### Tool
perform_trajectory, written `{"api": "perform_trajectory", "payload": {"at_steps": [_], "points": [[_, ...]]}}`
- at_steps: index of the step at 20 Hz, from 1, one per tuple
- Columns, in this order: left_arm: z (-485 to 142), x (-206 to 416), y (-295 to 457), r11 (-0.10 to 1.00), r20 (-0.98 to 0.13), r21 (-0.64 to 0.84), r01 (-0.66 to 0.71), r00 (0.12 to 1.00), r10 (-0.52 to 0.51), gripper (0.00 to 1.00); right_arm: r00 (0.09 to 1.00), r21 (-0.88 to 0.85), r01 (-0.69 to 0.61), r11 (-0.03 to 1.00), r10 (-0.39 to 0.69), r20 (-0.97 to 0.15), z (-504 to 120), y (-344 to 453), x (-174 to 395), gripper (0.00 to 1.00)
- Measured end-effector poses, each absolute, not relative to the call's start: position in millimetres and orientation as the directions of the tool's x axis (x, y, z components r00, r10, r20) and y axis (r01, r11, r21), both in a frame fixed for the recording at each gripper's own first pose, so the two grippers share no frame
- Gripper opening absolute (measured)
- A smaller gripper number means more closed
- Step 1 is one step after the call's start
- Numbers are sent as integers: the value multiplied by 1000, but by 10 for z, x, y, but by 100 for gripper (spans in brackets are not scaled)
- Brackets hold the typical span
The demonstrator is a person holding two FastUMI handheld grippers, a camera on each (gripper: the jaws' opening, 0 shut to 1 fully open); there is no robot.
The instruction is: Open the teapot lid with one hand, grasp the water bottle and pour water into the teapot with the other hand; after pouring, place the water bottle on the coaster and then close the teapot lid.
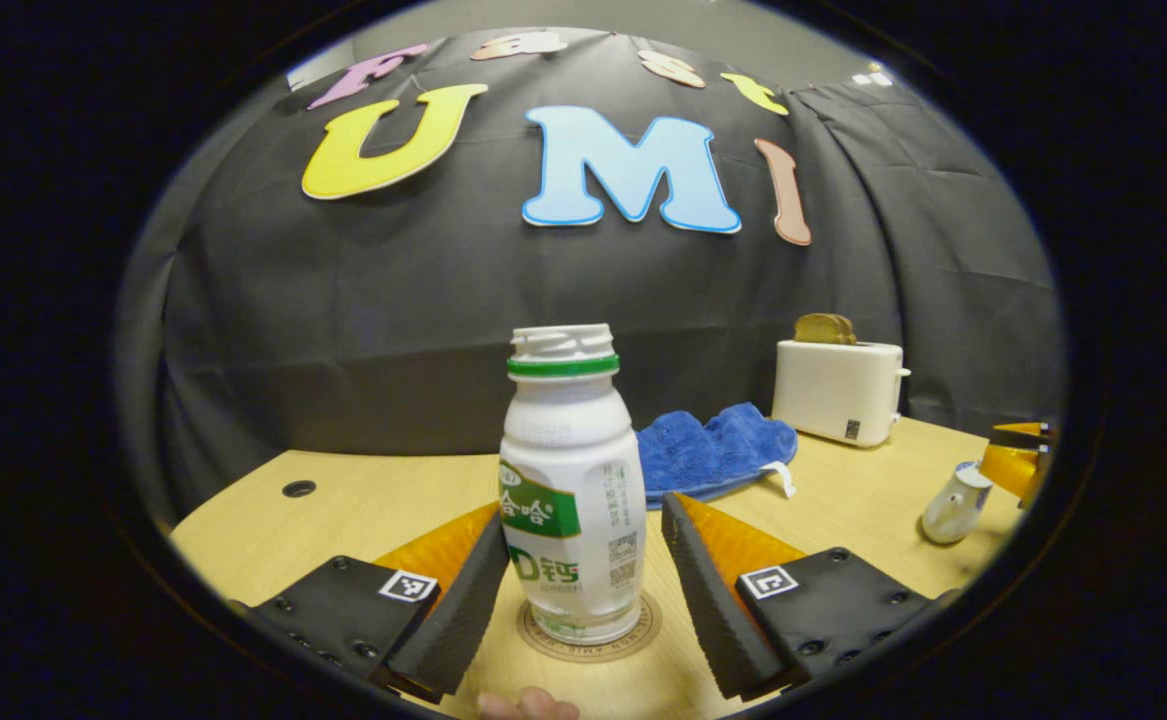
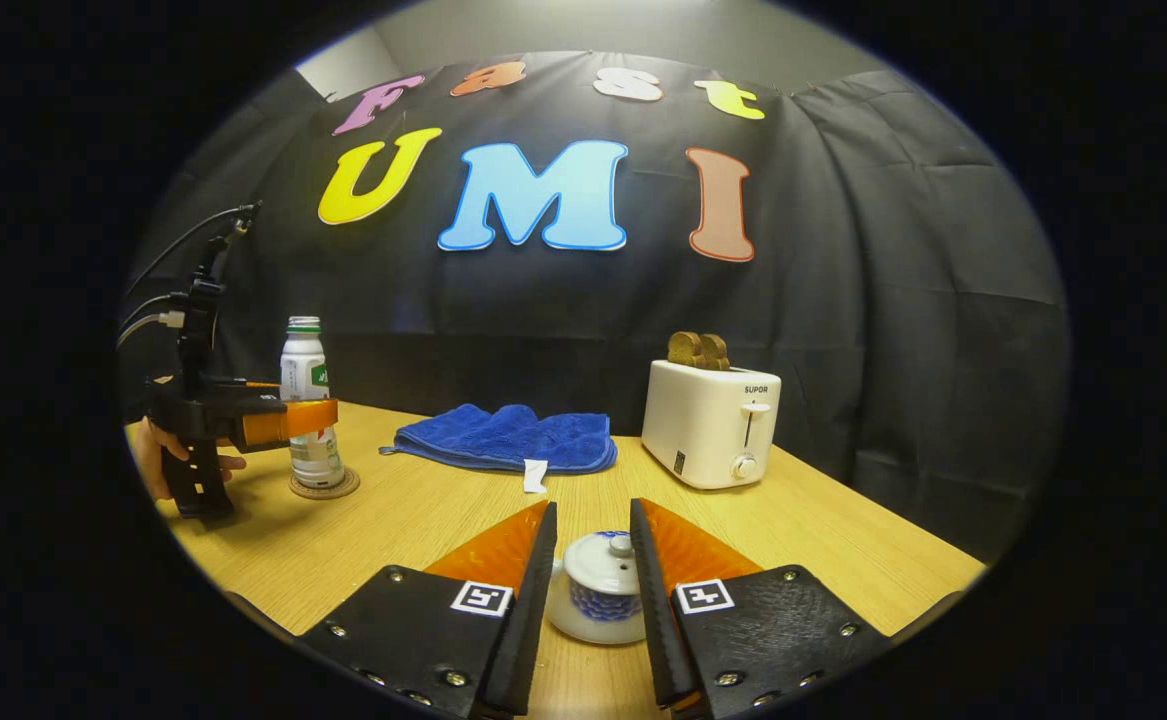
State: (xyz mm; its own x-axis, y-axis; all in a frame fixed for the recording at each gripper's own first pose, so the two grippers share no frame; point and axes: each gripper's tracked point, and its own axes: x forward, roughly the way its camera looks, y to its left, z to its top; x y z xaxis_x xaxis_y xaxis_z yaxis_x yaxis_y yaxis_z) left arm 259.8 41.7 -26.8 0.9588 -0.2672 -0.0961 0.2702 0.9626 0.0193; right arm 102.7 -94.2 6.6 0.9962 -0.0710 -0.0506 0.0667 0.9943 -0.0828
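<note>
Left tool (image 1: 575, 560) open astride water bottle (image 1: 571, 480) on coaster (image 1: 589, 632); right tool (image 2: 589, 555) open flanking teapot (image 2: 598, 590).

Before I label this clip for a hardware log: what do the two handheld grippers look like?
Each has two wedge-shaped fingers on black bolted plates carrying square black-and-white markers. The left gripper, seen from the right gripper, has a black pistol-style handle and cables rising from a post.

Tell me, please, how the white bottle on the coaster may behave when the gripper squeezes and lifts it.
The water bottle is tall and narrow on a small coaster, so a sideways nudge would probably tip it. Its plastic wall looks thin and may dent. With no cap on the neck, tilting could spill.
</note>
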Motion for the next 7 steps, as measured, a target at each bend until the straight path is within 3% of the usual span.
{"api": "perform_trajectory", "payload": {"at_steps": [5,7], "points": [[-54,2120,443,961,-57,39,273,961,-271,94,999,-61,33,998,-35,-35,140,-759,916,45],[59,1851,448,959,-22,79,272,962,-271,98,999,-55,23,998,-24,-22,202,-686,836,45]]}}
